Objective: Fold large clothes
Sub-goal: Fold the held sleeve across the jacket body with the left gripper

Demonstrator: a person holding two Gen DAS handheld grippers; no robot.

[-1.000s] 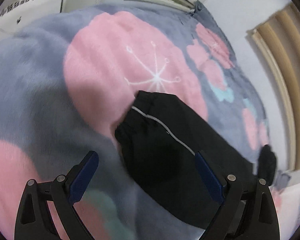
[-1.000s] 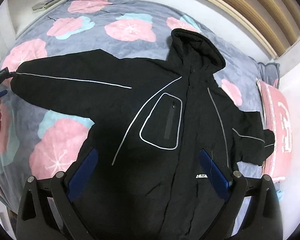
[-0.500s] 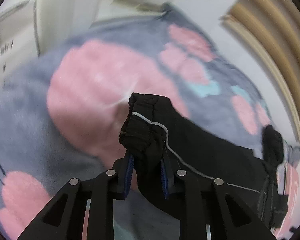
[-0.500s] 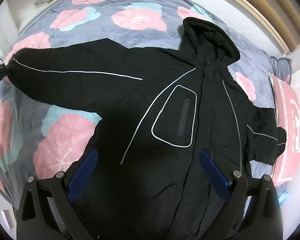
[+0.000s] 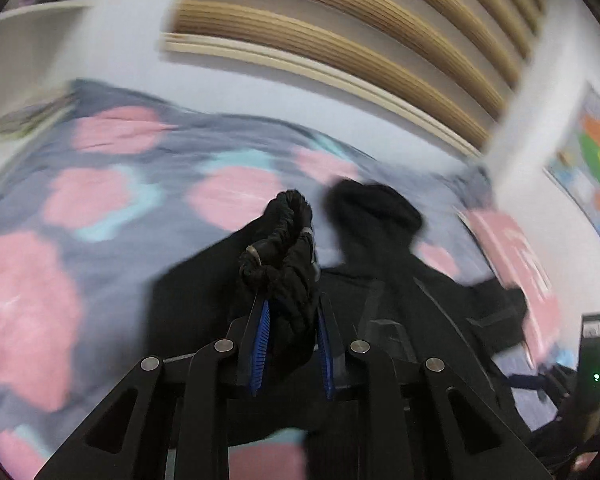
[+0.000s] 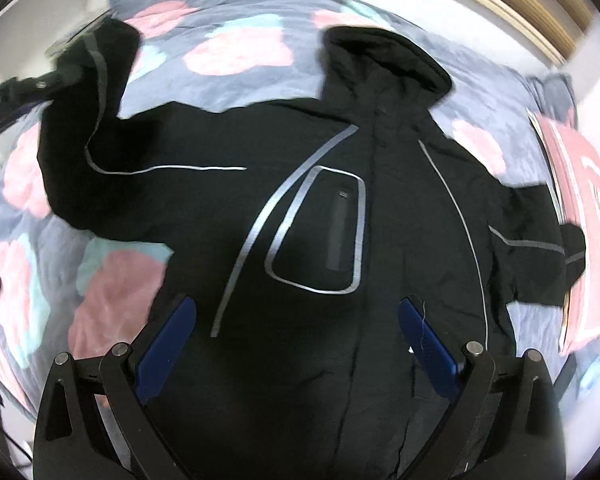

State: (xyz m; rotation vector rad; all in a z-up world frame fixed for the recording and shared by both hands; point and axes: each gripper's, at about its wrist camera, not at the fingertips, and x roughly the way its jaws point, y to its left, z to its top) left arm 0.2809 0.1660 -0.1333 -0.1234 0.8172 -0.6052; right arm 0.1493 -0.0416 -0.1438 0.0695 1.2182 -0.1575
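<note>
Over the flowered bedspread (image 6: 236, 12), left tongs (image 5: 290, 316) now lift the pinched jacket cuff (image 5: 280, 240) inward; right tongs (image 6: 296, 340) gape empty.

The black jacket (image 6: 340, 240) is soft matt cloth with shiny grey stripes (image 6: 256, 240), the flowery blanket (image 6: 236, 52) looks fuzzy, and the slats (image 5: 340, 44) look wooden.

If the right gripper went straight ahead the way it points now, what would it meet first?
Probably the black jacket: the open right gripper points at its front, near the outlined chest pocket. Depth is unclear, but nothing shows between them.
</note>
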